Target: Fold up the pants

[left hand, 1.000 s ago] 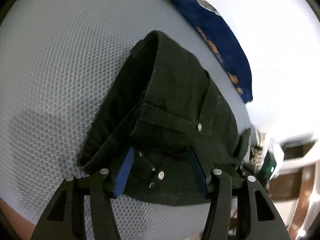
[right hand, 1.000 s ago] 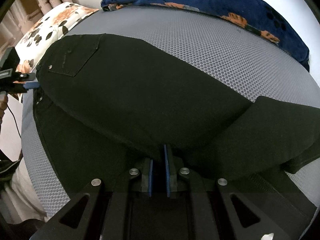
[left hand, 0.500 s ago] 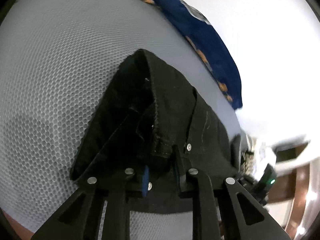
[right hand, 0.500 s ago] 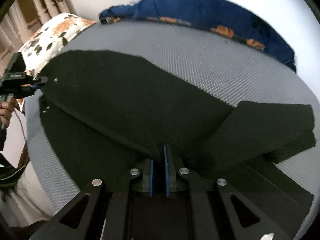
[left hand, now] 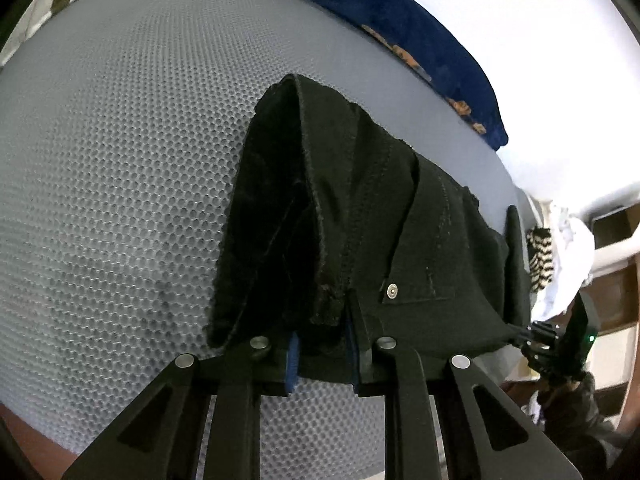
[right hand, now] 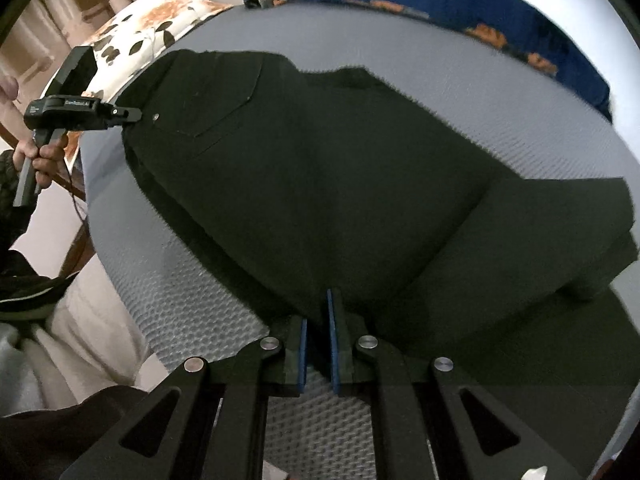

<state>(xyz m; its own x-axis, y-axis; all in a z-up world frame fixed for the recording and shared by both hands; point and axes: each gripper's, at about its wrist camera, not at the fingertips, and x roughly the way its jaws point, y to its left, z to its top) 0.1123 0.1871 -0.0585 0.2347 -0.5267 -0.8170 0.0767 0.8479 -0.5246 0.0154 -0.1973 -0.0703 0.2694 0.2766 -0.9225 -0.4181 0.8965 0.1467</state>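
The black pants [left hand: 360, 200] lie on a grey mesh mattress [left hand: 120, 160]. My left gripper [left hand: 320, 344] is shut on the bunched waistband beside a rivet, and the cloth rises from the pads in a fold. In the right wrist view the pants [right hand: 320, 180] spread out wide, a back pocket at upper left and the legs doubled over at right. My right gripper [right hand: 318, 344] is shut on a raised edge of the cloth at the near side. The left gripper [right hand: 120, 112] also shows there, pinching the waist corner, with a hand [right hand: 44, 156] on its handle.
A blue blanket with orange print [right hand: 480, 4] lies along the mattress's far edge, also seen as the blue blanket [left hand: 400, 20]. A flowered pillow [right hand: 160, 12] sits at the far left corner. The person's legs stand at the mattress's left side. Striped and white cloth [left hand: 560, 248] lies beyond the right edge.
The left jaws have closed from wide apart onto the waistband, and the gripper has rolled. The right gripper has carried its fold across the mattress, so bare mesh now shows beneath it.
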